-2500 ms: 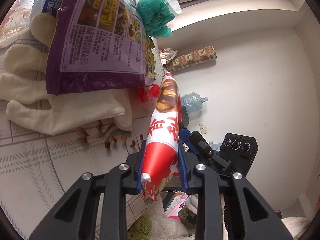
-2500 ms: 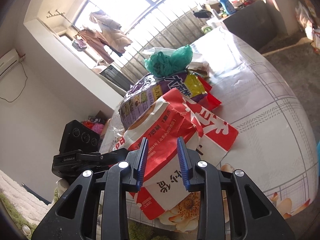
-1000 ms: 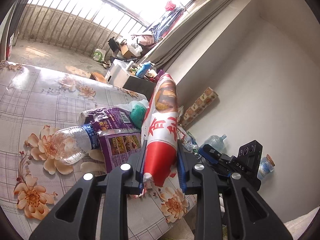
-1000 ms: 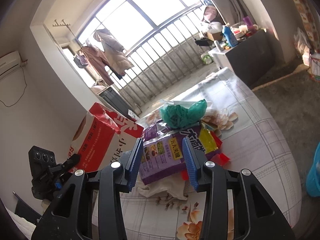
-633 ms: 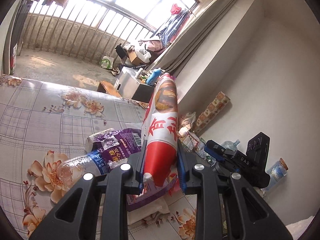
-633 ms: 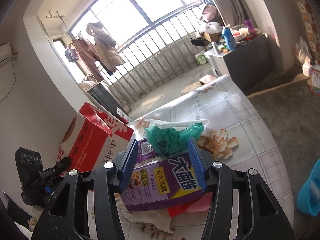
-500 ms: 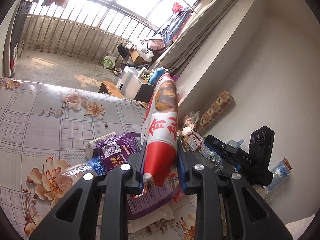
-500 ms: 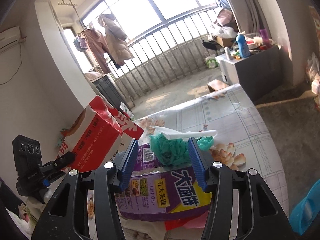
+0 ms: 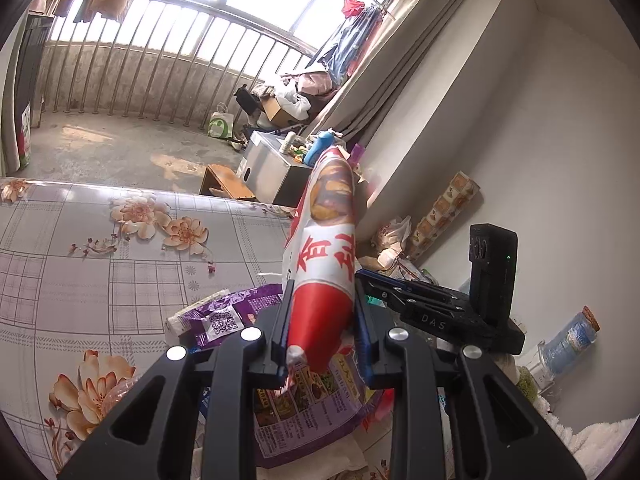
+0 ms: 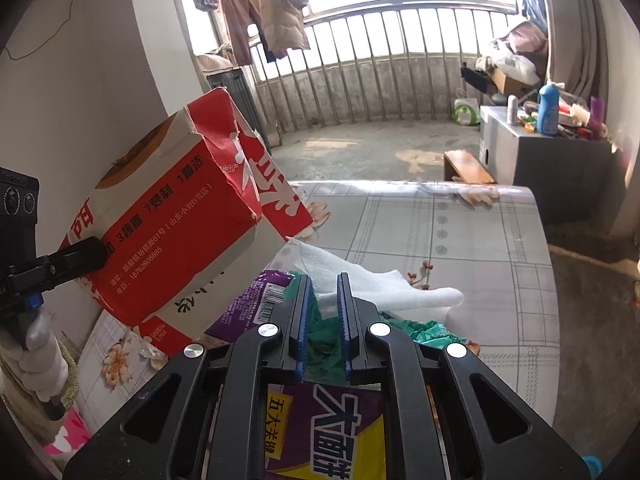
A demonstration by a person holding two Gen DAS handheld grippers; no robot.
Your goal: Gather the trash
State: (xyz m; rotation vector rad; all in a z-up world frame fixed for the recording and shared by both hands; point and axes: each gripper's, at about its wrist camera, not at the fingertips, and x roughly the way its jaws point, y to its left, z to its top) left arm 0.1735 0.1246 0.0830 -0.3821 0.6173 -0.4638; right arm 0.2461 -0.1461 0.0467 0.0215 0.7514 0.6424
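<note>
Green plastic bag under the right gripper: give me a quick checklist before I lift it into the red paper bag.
1. Right gripper shut on the green plastic bag: ok.
2. White tissue free of the fingers: cannot tell, it lies right behind them.
3. Purple snack bag not pinched too: cannot tell, it sits directly beneath.
4. Left gripper clamps the red paper bag: ok.
5. Bag mouth open toward the pile: cannot tell, top looks crumpled.

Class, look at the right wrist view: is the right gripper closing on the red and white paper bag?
No: the right gripper has closed on the green plastic bag, while the left gripper holds the red and white paper bag.
</note>
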